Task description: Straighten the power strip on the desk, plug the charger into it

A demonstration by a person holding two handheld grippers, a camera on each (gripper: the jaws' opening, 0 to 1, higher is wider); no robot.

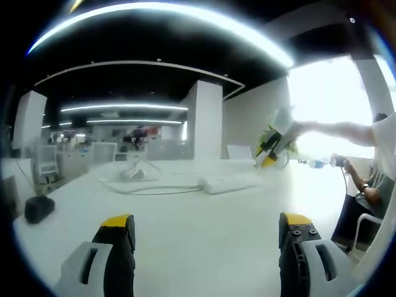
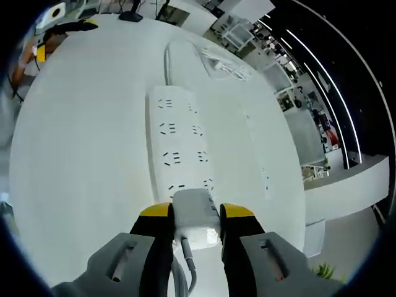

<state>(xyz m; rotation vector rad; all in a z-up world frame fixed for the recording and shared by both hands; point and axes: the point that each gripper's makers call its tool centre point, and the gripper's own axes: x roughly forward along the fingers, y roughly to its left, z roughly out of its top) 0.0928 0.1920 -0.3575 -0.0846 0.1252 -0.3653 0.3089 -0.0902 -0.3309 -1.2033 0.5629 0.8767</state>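
Spanning both views, the white desk is carrying everything, so the power strip is the landmark here. It is lying flat mid-desk, sockets up, looking fairly straight already, its cord running off the far end. In the left gripper view the power strip is sitting well beyond the left gripper, whose jaws are standing wide apart with nothing between them, probably idling low over the desk to stay clear. The right gripper is hovering at the strip's near end, jaws clamped on the white charger, cable trailing back, likely lining the prongs up with the nearest socket. Whether the charger is touching the strip, cannot tell. A person is sitting beyond the desk's edge.
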